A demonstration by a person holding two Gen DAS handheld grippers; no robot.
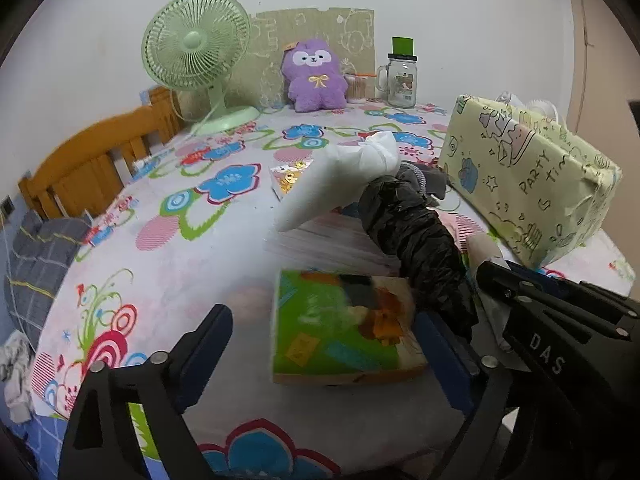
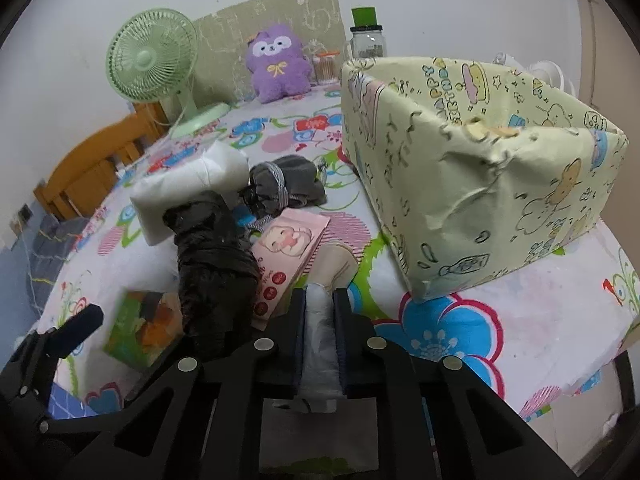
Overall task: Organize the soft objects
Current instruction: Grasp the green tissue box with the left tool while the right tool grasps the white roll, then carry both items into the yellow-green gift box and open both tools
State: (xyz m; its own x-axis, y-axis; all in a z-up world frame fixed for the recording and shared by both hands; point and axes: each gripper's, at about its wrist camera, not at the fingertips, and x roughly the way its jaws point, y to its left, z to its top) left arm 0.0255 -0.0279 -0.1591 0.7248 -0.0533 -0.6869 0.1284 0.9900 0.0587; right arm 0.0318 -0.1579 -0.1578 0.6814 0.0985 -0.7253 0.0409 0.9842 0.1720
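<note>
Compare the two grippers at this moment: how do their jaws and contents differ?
The left gripper stands wide open around the green tissue pack, touching nothing clearly; the right gripper is shut on a whitish plastic roll. The left sits over the pack on the tablecloth; the right points toward the wrapped box. Both have black frames with blue pads.

The crinkled black plastic bag [image 2: 212, 256] is showing a dull gloss. Matt, creased paper is covering the wrapped box [image 2: 480, 160]. The purple plush toy [image 1: 315, 76] is looking fuzzy. The printed tablecloth [image 1: 168, 248] is lying smooth, and the glass jar [image 1: 401, 80] is gleaming, while the fan [image 1: 196, 44] is showing smooth plastic.
</note>
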